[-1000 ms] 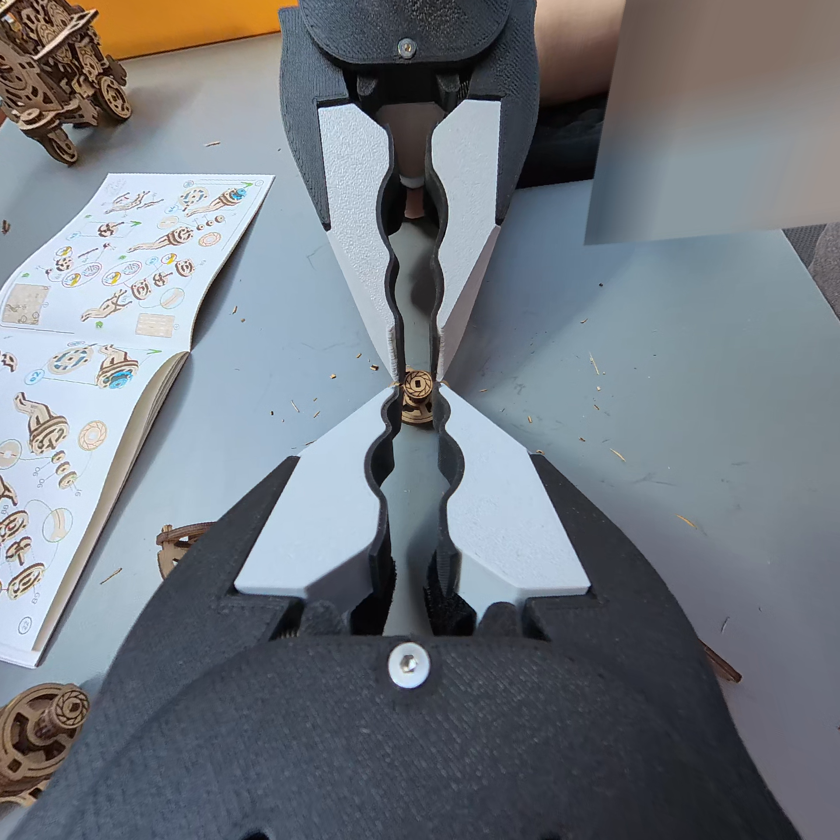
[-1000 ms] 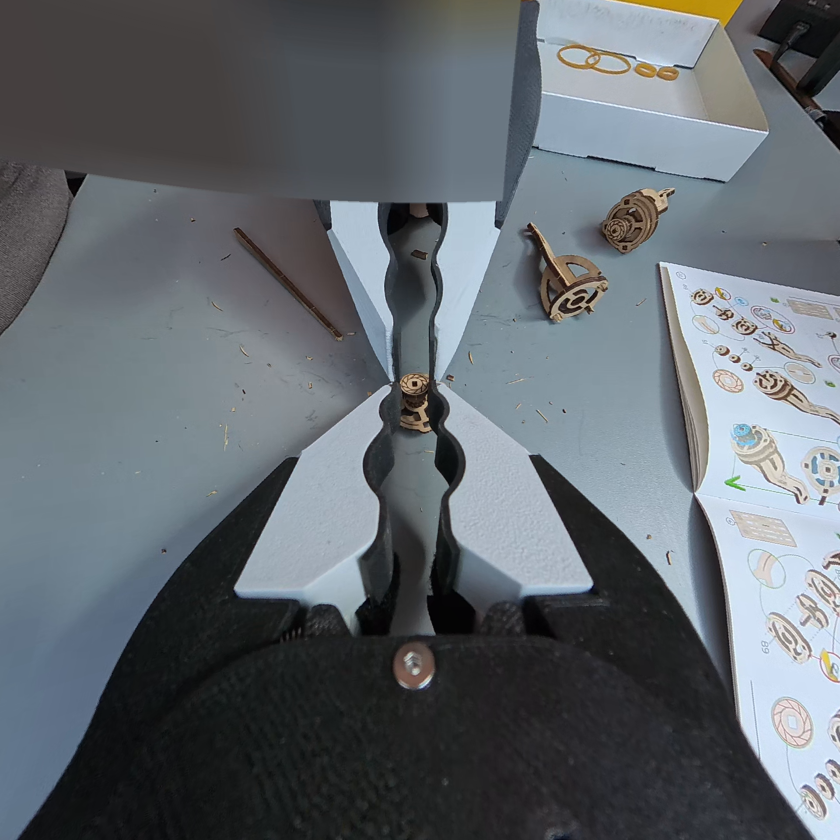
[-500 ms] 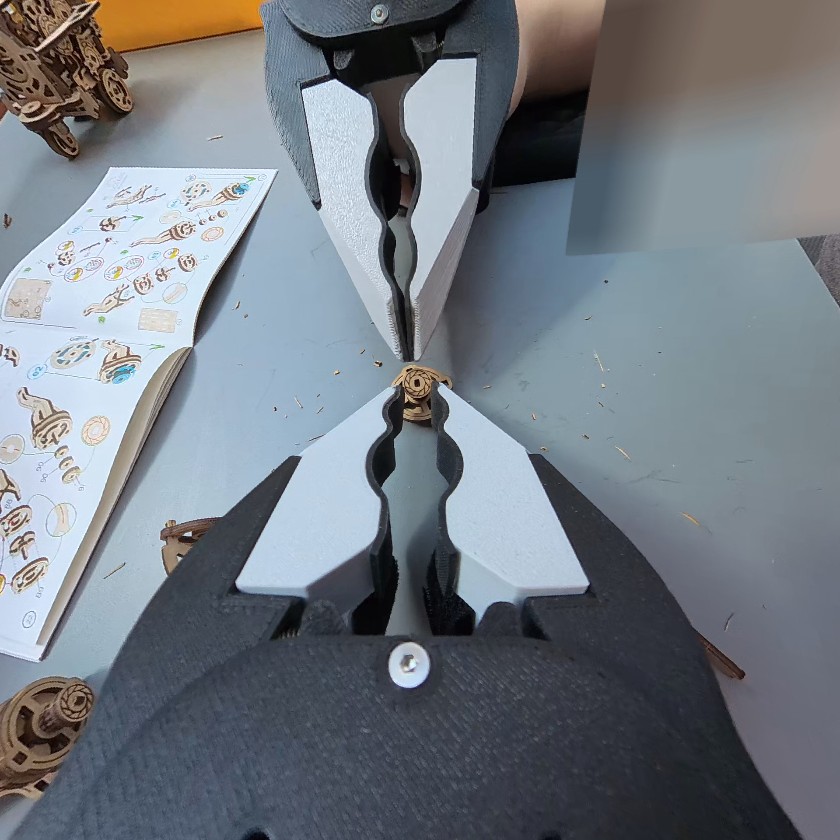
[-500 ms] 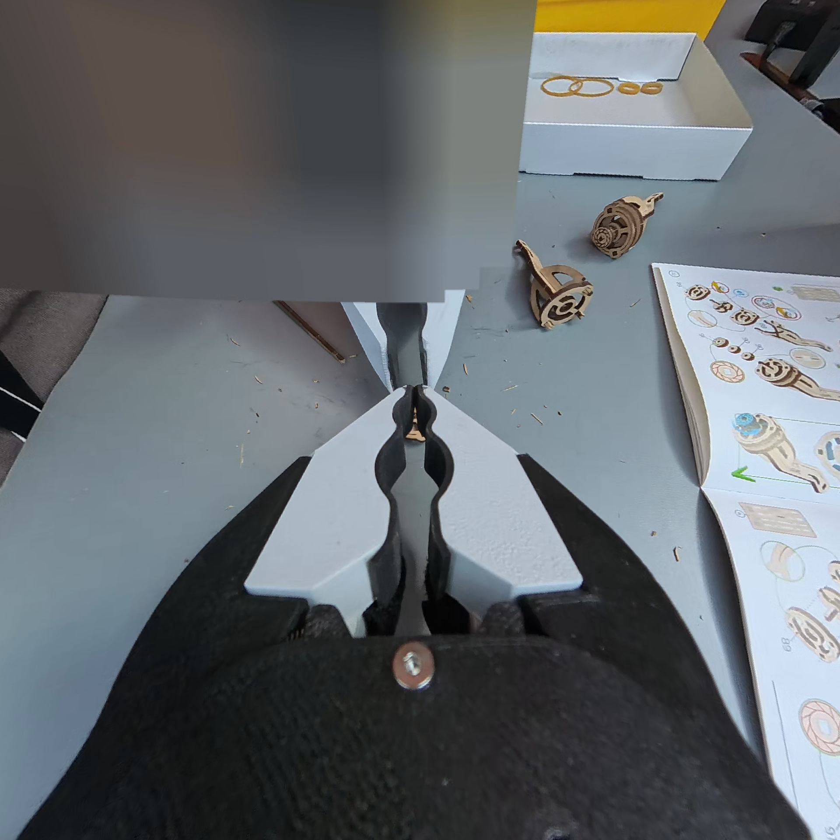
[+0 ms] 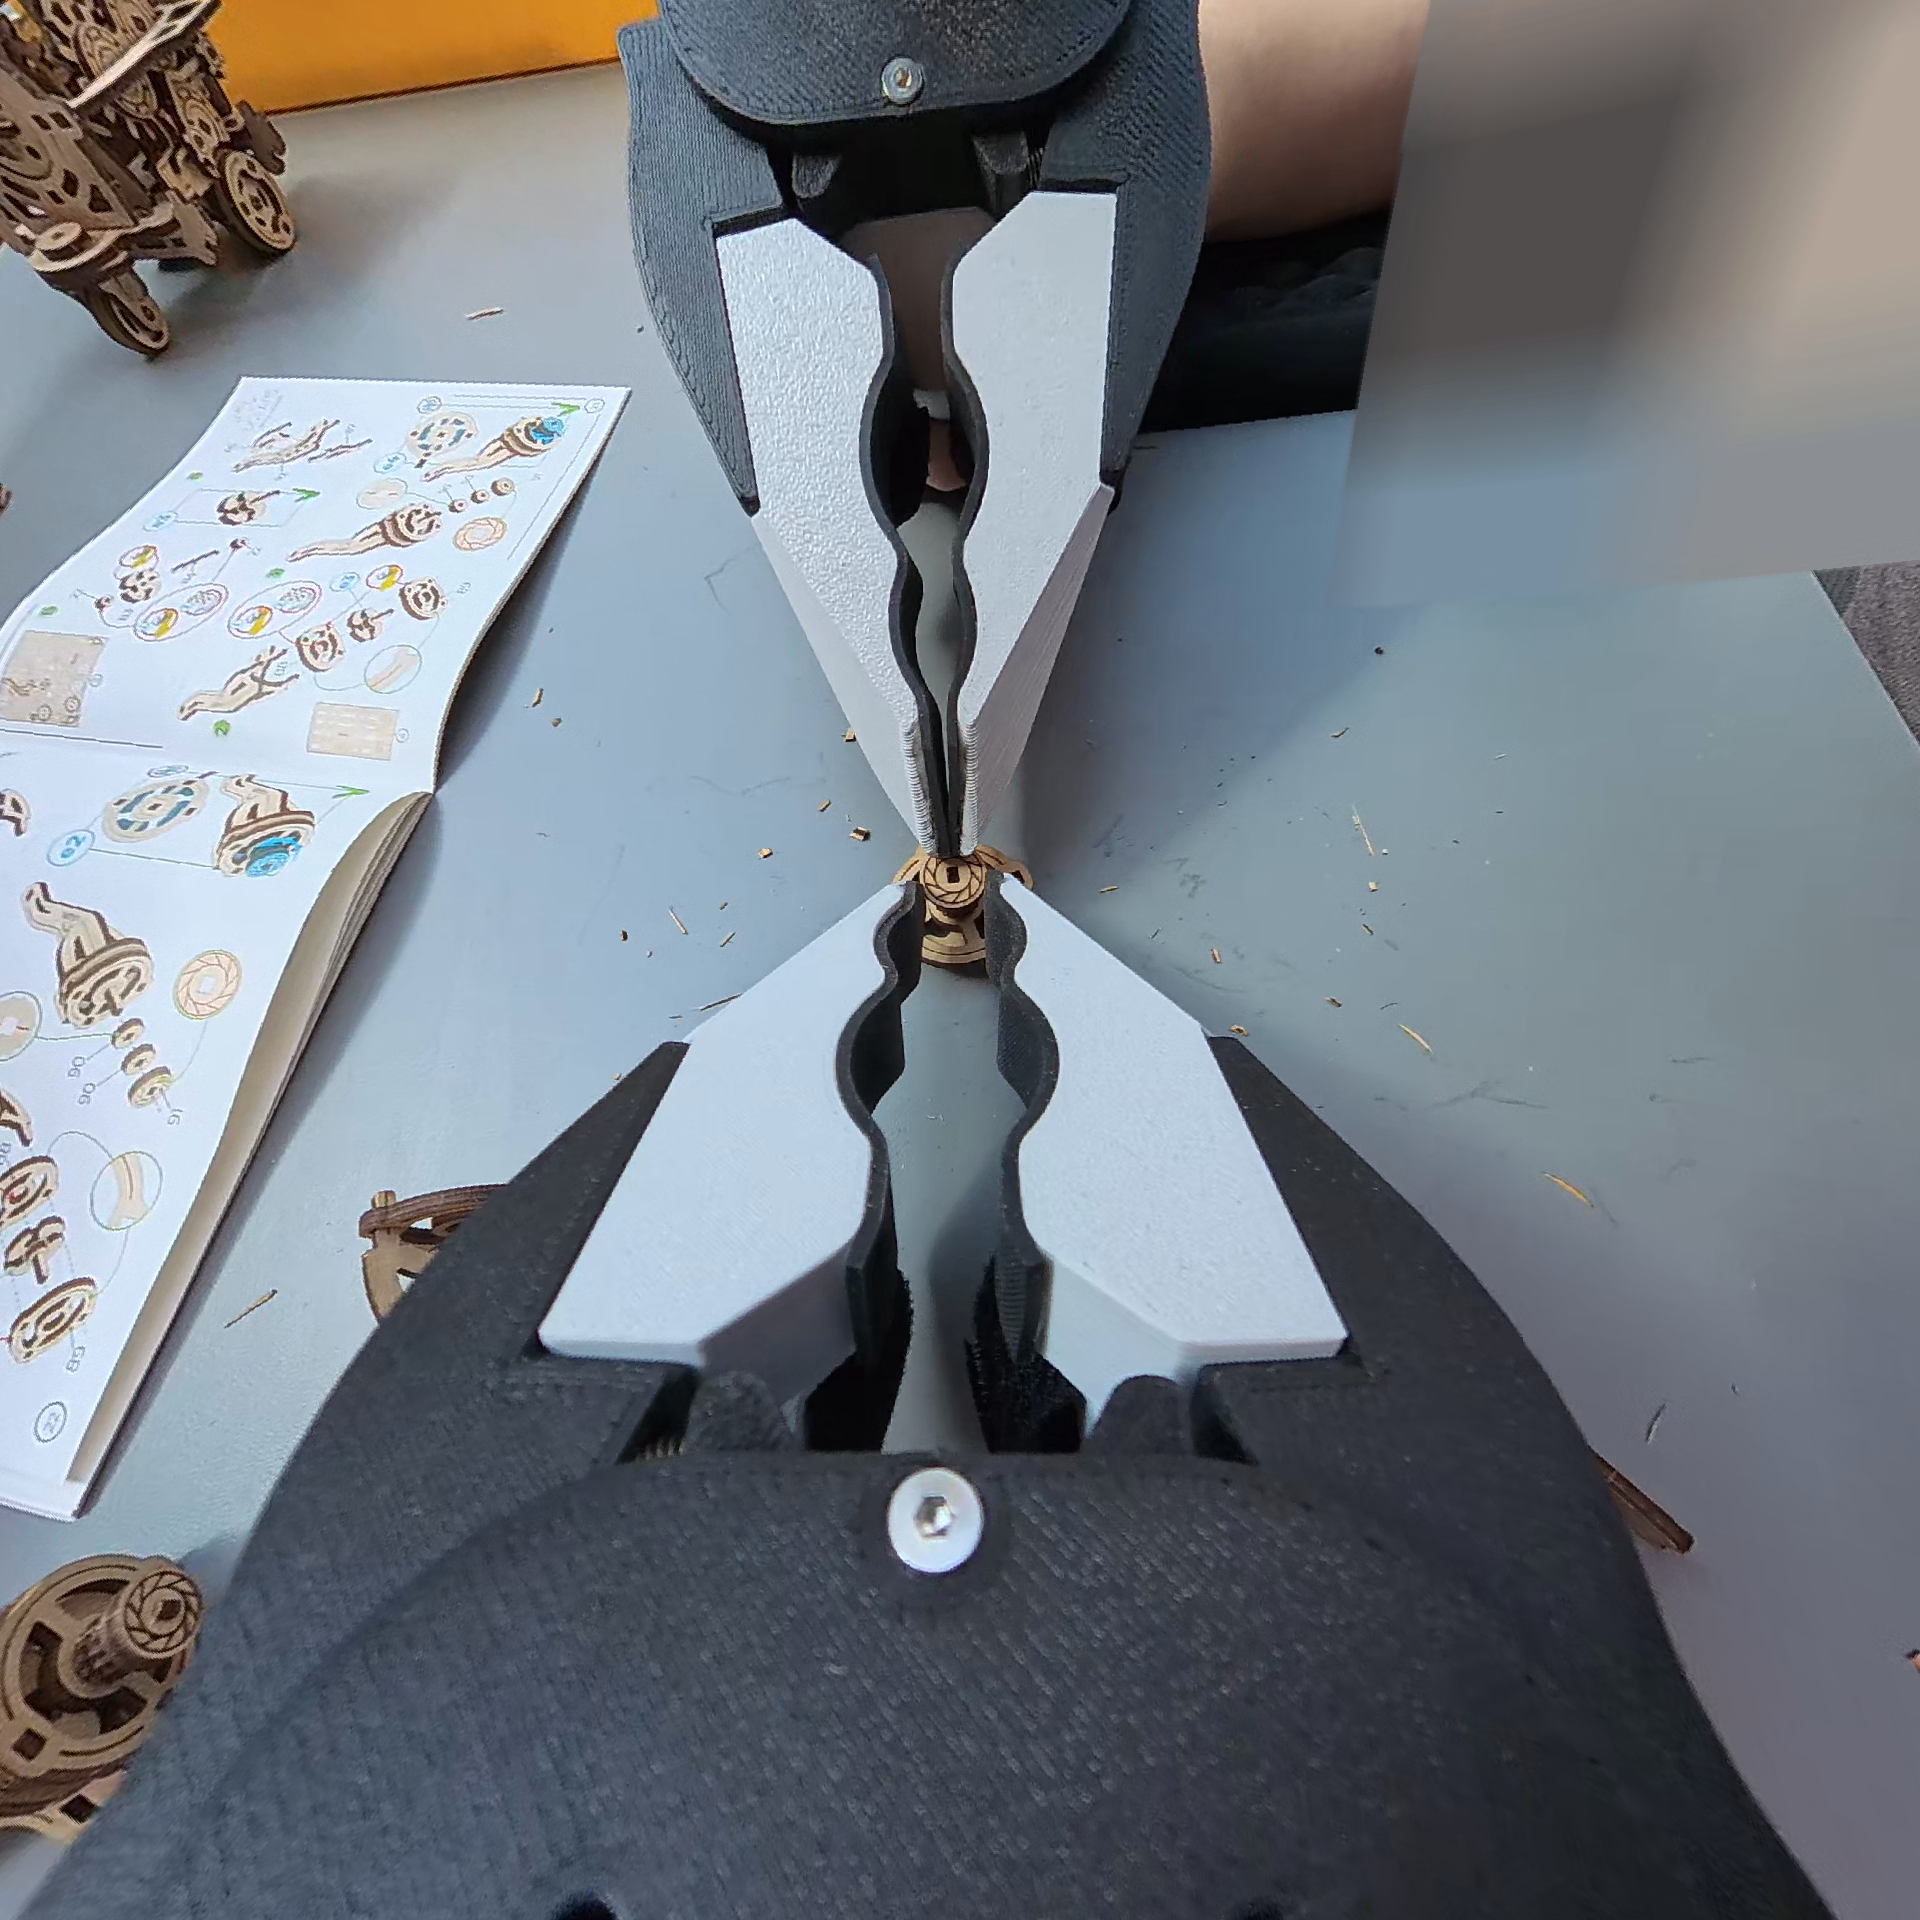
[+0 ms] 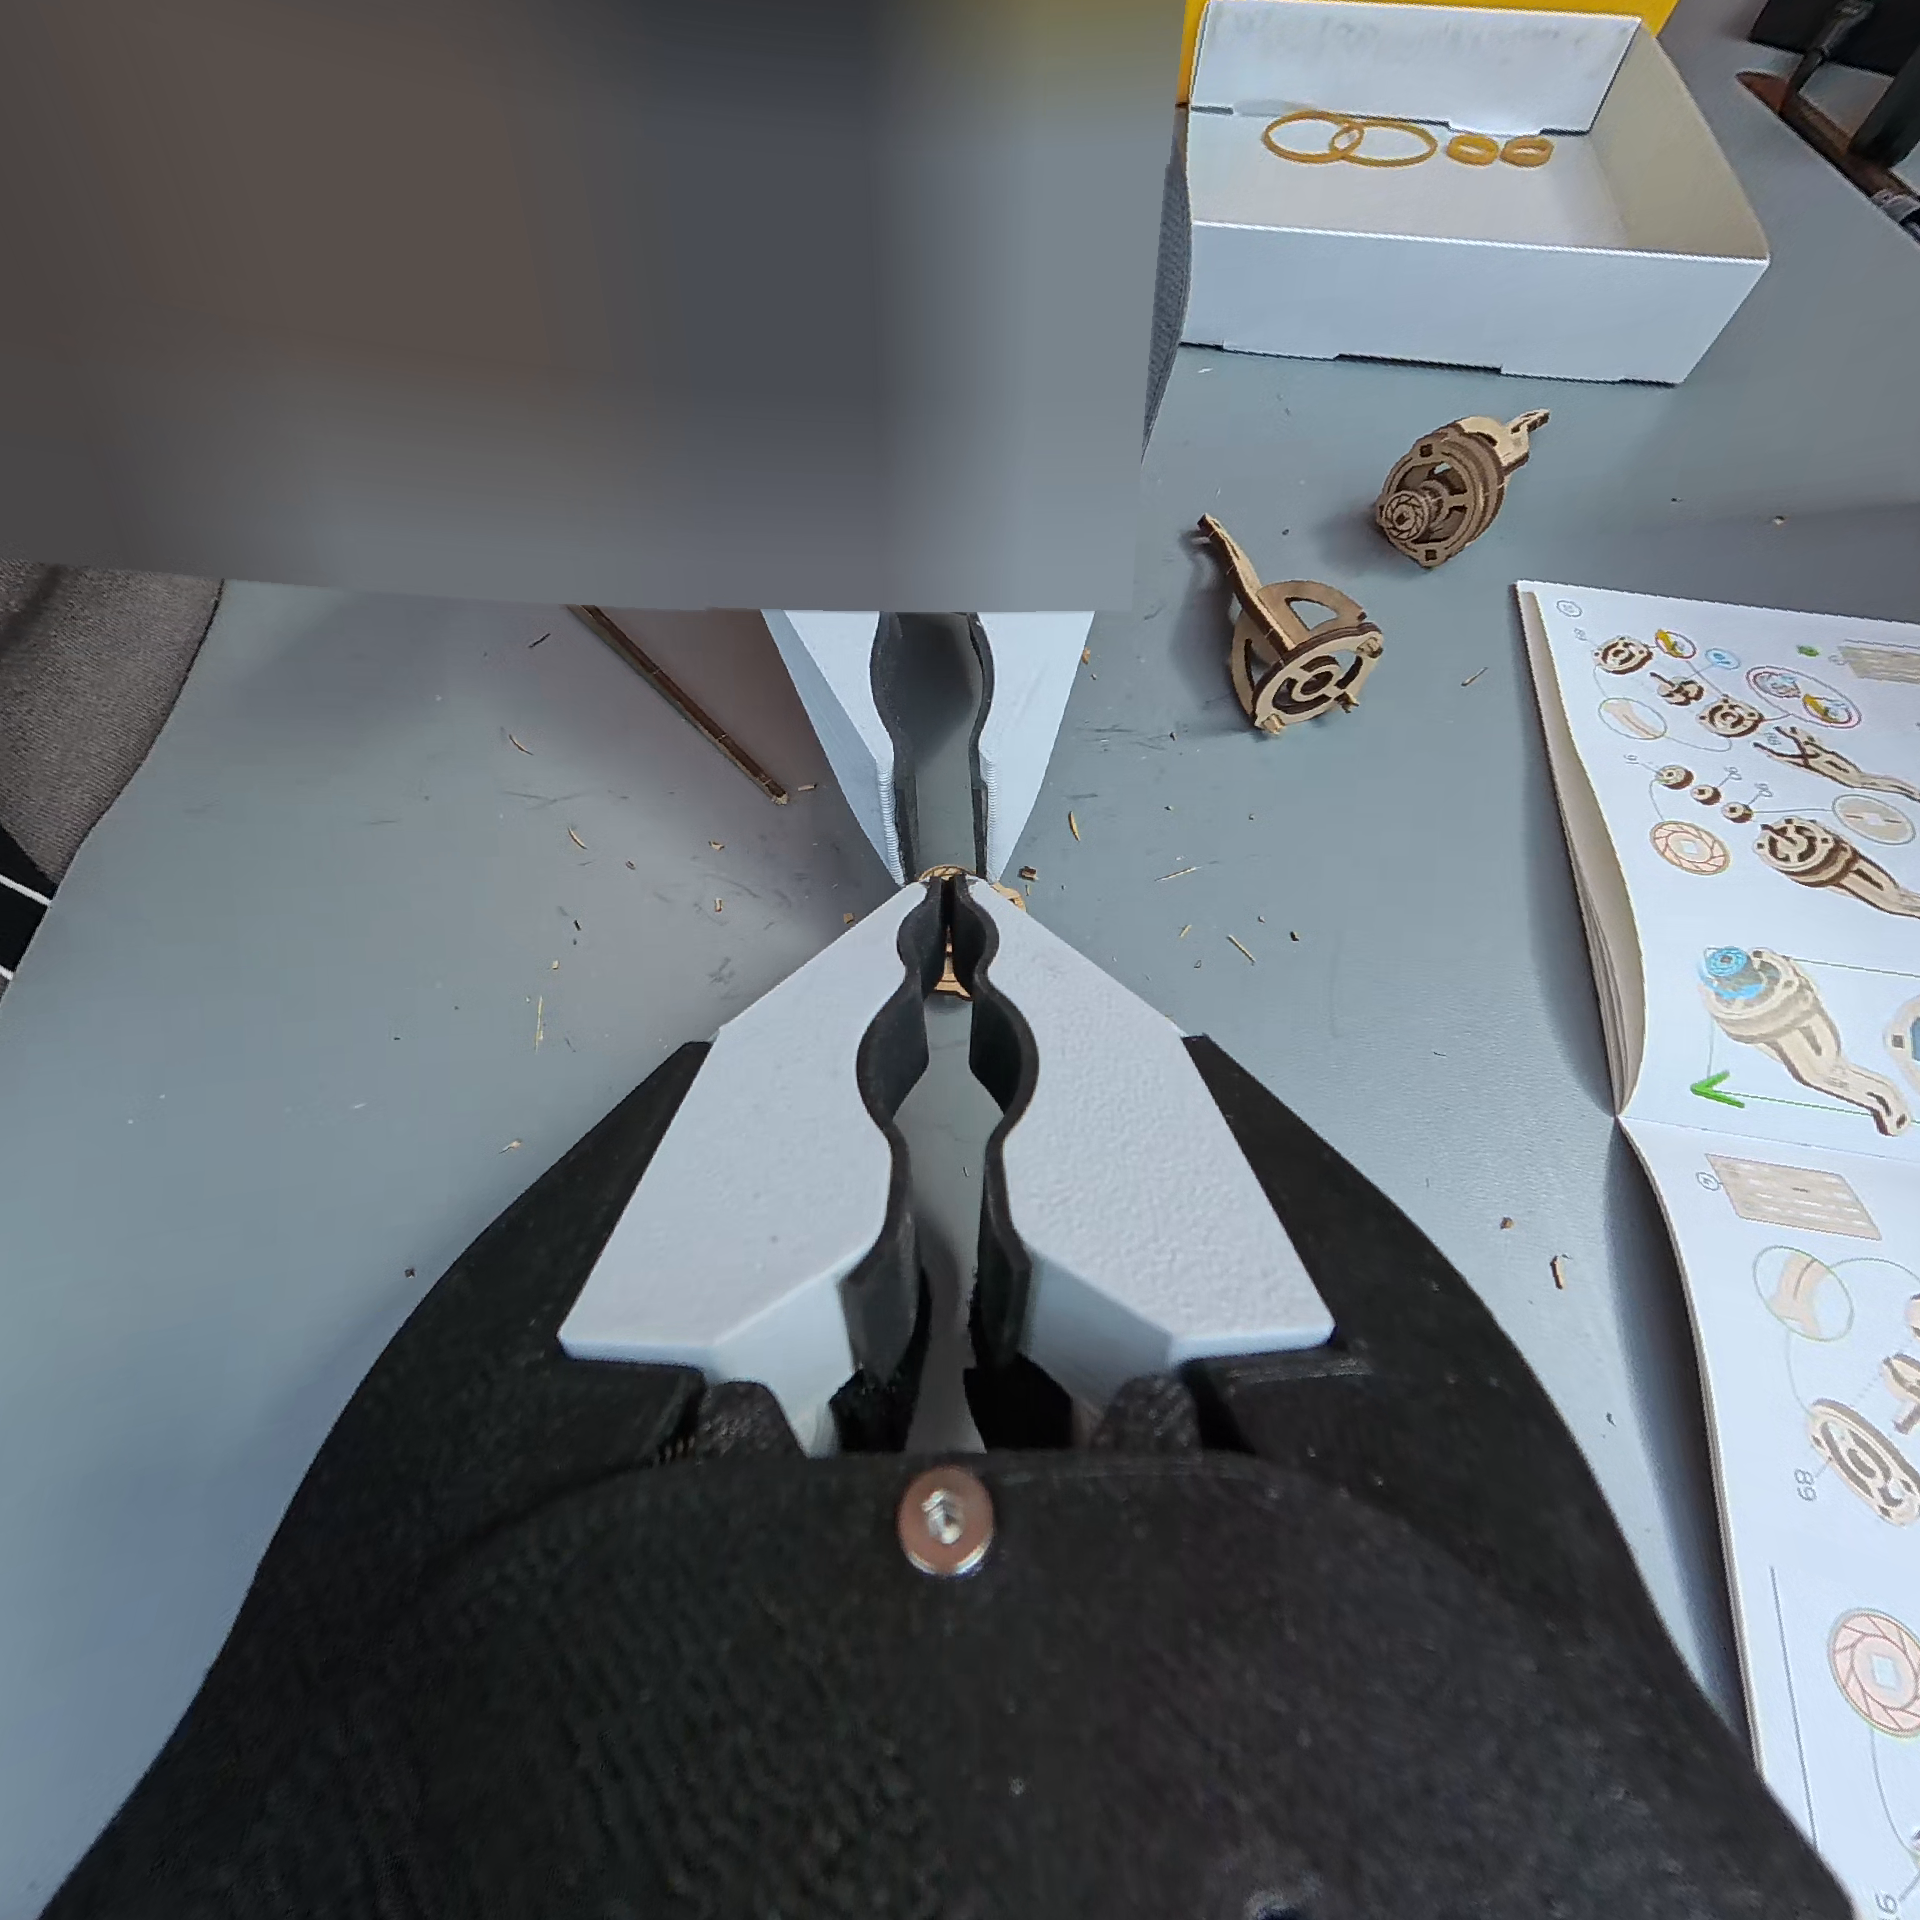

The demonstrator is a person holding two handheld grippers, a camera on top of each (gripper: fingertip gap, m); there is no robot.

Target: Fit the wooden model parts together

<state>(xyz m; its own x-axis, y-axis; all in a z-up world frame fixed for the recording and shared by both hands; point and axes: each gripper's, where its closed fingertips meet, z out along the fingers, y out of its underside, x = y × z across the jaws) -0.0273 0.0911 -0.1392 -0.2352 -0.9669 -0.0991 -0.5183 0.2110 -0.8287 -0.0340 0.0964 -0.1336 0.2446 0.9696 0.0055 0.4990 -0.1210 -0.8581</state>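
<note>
Left wrist view is showing a small wooden spool (image 5: 954, 914) sitting upright on the grey table (image 5: 1507, 987), gripped between the tips of the left gripper (image 5: 951, 914), whose jaws are standing narrow around it. Straight across the spool, the right gripper (image 5: 945, 831) is pointing back with its jaws nearly pressed together, tips just touching the spool's top disc; whether they are pinching anything cannot be told.

Right wrist view is showing the same: the right gripper (image 6: 948, 894) is nearly closed at the spool (image 6: 951, 977), and the left gripper (image 6: 940, 868) is facing it tip to tip.

Around the spool, splinters are lying scattered on bare table. To the spool's left in the left wrist view, an open booklet (image 5: 208, 831) is lying flat, its near edge well apart from the spool; beyond it a built wooden model (image 5: 114, 166) is standing near the table's far edge. Two wooden subassemblies (image 6: 1299, 655) (image 6: 1449, 488) are lying beyond the booklet (image 6: 1766, 1039) in the right wrist view, with a white box (image 6: 1455, 291) past them. On the spool's opposite side, the table is running open to its edge, with a thin wooden stick (image 6: 675, 696) lying there.
</note>
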